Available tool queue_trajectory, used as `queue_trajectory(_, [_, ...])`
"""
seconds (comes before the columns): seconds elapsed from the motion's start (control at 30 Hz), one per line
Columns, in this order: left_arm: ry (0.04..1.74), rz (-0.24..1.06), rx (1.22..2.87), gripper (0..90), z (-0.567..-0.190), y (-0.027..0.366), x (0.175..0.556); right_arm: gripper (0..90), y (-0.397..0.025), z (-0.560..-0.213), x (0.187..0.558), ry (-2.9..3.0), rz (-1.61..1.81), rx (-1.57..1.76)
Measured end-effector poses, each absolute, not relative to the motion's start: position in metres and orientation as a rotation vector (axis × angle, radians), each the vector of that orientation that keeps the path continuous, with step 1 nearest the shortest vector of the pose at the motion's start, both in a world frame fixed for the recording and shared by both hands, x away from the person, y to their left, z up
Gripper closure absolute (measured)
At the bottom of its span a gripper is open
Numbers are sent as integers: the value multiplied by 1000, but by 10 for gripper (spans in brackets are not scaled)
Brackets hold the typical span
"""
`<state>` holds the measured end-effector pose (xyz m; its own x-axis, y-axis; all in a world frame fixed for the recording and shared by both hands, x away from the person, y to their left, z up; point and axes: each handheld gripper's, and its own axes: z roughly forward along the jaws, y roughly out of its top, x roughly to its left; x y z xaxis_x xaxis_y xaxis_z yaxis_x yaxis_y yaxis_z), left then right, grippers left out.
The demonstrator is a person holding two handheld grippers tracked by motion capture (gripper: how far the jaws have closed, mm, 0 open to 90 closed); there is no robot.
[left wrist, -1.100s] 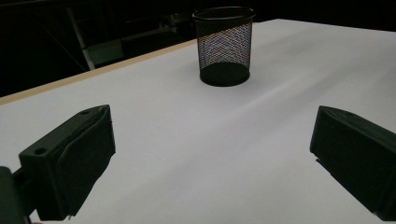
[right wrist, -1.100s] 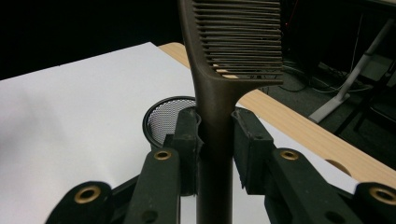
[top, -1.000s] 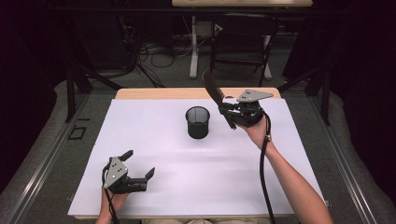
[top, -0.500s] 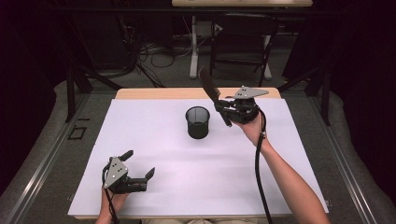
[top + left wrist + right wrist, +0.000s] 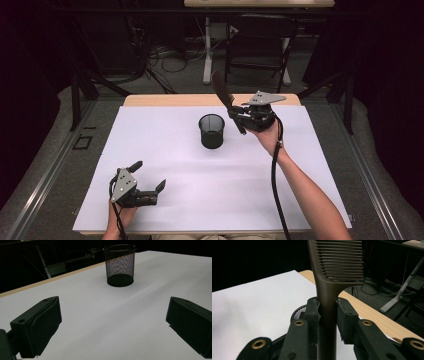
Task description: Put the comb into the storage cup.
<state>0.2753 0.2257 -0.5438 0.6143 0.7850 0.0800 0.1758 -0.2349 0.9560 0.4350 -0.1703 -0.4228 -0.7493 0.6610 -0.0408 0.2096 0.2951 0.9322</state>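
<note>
High view | right gripper clamps comb just right of mesh cup | left gripper gapes, idle | tip handle down over the cup's mouth before letting go

A dark brown comb is clamped by its handle, raised off the counter, teeth end tilted up and away. Just beside it, a black mesh cup stands upright, mouth open.

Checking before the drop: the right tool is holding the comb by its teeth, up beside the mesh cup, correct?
Not quite. The right tool grips the comb by its handle, with the teeth free above, as the right gripper view shows. It is indeed held up beside the mesh cup.
</note>
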Motion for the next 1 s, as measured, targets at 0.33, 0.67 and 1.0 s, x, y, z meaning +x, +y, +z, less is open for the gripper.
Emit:
queue_trajectory(0.33, [788, 695, 1750, 0, -544, 226, 276, 729, -164, -421, 438, 2137, 1468, 776])
queue_trajectory(0.67, [788, 695, 1749, 0, -544, 226, 276, 729, -161, -420, 439, 2131, 1483, 772])
queue_trajectory(1.0, [789, 694, 1749, 0, -544, 226, 276, 729, -158, -420, 440, 2122, 1487, 771])
